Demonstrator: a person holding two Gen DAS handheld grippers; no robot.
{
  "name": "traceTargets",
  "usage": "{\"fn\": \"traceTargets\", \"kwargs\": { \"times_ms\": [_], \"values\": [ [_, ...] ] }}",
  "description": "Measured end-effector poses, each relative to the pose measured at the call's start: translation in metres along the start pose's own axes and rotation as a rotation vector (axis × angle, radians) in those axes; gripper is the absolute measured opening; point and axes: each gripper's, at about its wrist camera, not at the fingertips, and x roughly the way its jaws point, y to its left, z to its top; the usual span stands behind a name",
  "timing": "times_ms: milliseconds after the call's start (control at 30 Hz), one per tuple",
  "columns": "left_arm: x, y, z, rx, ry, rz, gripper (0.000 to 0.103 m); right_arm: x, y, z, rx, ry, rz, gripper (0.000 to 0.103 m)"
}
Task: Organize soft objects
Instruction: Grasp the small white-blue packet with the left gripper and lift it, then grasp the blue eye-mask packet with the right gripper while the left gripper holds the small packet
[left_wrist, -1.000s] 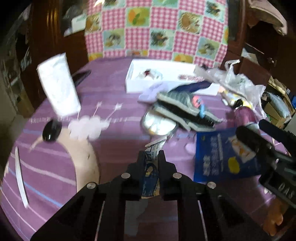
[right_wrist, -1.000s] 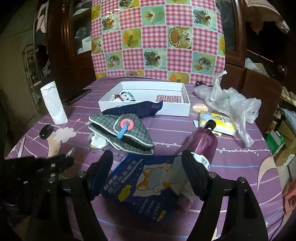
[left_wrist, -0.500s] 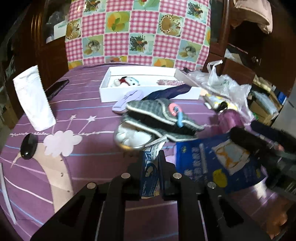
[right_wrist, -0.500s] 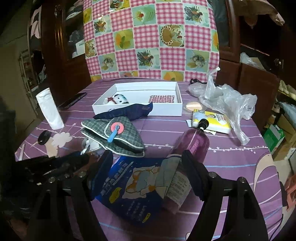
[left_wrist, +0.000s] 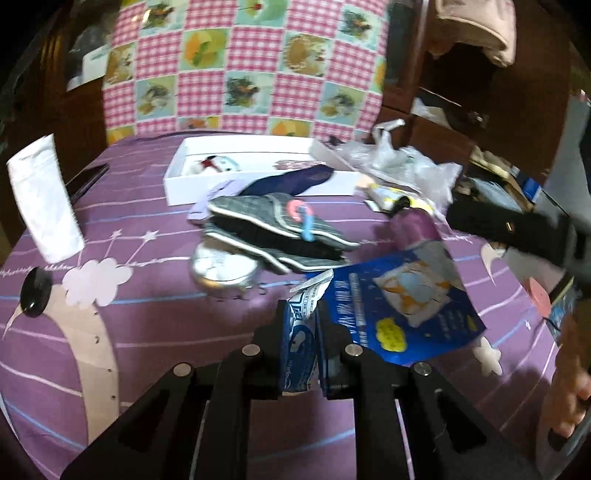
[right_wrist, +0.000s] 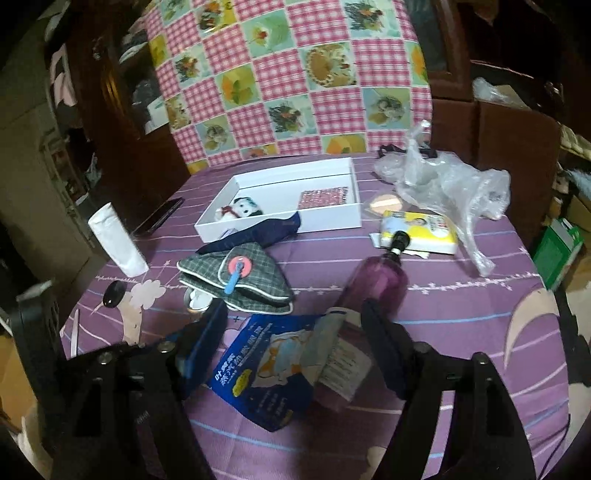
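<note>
Left gripper (left_wrist: 303, 334) clamping blue sachet (left_wrist: 297, 343), right gripper (right_wrist: 295, 328) closing around blue pouch (right_wrist: 273, 373), untouched.

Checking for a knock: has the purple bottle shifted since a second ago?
No. The purple bottle lies below the yellow pack, as before.

A lived-in home room, cluttered. Across the middle of the frame spreads a purple cartoon-print cloth (right_wrist: 461, 295) with clouds and stars. At the top centre hangs a pink gingham patchwork cloth (right_wrist: 295, 74) with flower and fruit squares. Dark wooden cabinets (right_wrist: 122, 122) stand at the upper left and upper right. Household oddments lie about: a crumpled plastic bag (right_wrist: 450, 184), a white box (right_wrist: 332, 218) holding a small plush toy (right_wrist: 240, 208), a purple bottle (right_wrist: 376, 280).
</note>
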Motion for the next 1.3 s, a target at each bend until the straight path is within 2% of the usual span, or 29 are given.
{"fn": "traceTargets", "kwargs": {
  "times_ms": [100,233,367,500,567,633,767,1033,1100,1167,1300],
  "values": [
    [0.004,-0.005,-0.001,0.02,0.022,0.012,0.012,0.001,-0.001,0.0,0.019,0.028,-0.022,0.067],
    [0.015,-0.002,-0.003,0.01,0.073,0.023,0.012,0.011,0.003,-0.008,0.026,0.111,-0.037,0.065],
    [0.028,-0.002,-0.006,-0.004,0.146,-0.005,0.012,0.023,0.0,-0.018,0.05,0.198,-0.075,0.065],
    [0.031,-0.002,-0.007,-0.005,0.156,-0.011,0.012,0.028,-0.002,-0.022,0.058,0.226,-0.104,0.063],
    [0.03,-0.004,-0.007,0.001,0.158,-0.007,0.012,0.026,-0.002,-0.022,0.068,0.225,-0.082,0.056],
    [0.03,-0.004,-0.007,0.002,0.158,-0.006,0.012,0.021,-0.001,-0.021,0.08,0.22,-0.009,0.05],
    [0.03,-0.003,-0.007,0.0,0.158,-0.007,0.012,0.023,0.003,-0.021,0.095,0.221,0.114,0.048],
    [0.03,-0.002,-0.006,-0.004,0.159,-0.011,0.012,0.026,-0.01,-0.018,0.169,0.2,0.145,0.044],
    [0.03,-0.002,-0.006,-0.006,0.159,-0.01,0.012,0.029,-0.013,-0.017,0.176,0.186,0.148,0.039],
    [0.031,-0.001,-0.006,-0.009,0.159,-0.012,0.012,0.029,-0.011,-0.016,0.172,0.178,0.168,0.028],
    [0.031,-0.002,-0.006,-0.011,0.158,-0.01,0.012,0.028,0.005,-0.018,0.121,0.17,0.197,0.026]
  ]
}}
